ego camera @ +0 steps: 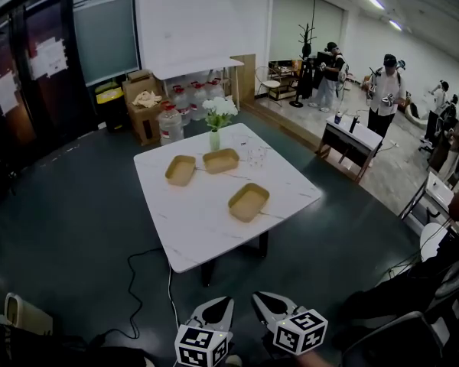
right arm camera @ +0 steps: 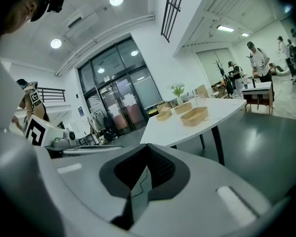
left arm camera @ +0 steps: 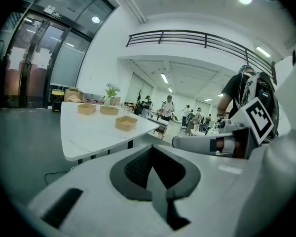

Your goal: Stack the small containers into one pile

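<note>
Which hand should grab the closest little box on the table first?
Right, probably. The nearest container lies more in line with the right tool than with the left tool. Both tools are shut and short of the table, so neither has a big lead.

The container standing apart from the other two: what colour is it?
The container is tan, a light brown. It shows best in the head view.

three containers (ego camera: 220, 160) lie apart on table (ego camera: 206, 239): two side by side at rear, one nearer front; vase (ego camera: 214, 139) behind them.
</note>
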### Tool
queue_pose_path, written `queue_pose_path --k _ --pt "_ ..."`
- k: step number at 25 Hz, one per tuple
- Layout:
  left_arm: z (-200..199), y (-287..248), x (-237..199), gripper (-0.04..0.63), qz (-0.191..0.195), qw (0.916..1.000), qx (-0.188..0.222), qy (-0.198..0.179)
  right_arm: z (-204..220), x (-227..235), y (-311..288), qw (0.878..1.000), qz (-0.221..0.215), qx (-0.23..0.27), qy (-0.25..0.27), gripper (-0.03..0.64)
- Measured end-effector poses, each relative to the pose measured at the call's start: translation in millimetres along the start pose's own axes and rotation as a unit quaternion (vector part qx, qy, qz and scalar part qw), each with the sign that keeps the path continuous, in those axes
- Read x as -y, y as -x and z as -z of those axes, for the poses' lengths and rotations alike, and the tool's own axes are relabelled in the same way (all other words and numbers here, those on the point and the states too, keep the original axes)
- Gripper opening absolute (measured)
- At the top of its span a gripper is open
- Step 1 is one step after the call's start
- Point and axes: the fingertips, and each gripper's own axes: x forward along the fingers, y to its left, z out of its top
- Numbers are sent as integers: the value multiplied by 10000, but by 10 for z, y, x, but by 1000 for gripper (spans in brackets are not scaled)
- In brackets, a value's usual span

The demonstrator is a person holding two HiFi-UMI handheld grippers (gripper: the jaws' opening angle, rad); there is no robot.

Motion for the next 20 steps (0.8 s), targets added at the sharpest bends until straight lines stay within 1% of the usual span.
queue_pose_path --k 5,7,11,14,20 --pt "-54 -151 -124 -6 -106 9999 -71 7 -141 148 -202 10000 -18 39 -19 2" --pt "-73 -245 -172 -6 -151 9999 -39 -8 -191 245 -288 10000 -39 25 -31 2" --pt "-153 -445 -275 -6 -270 9996 -81 79 -343 426 -454 9999 -125 -34 -5 2" --pt "-259 -636 -330 -6 -320 9994 -131 39 -519 565 -586 9997 -219 -72 78 2" --pt "-489 -1108 -323 -5 -326 9993 -113 153 -798 935 -796 9987 -363 -247 244 2"
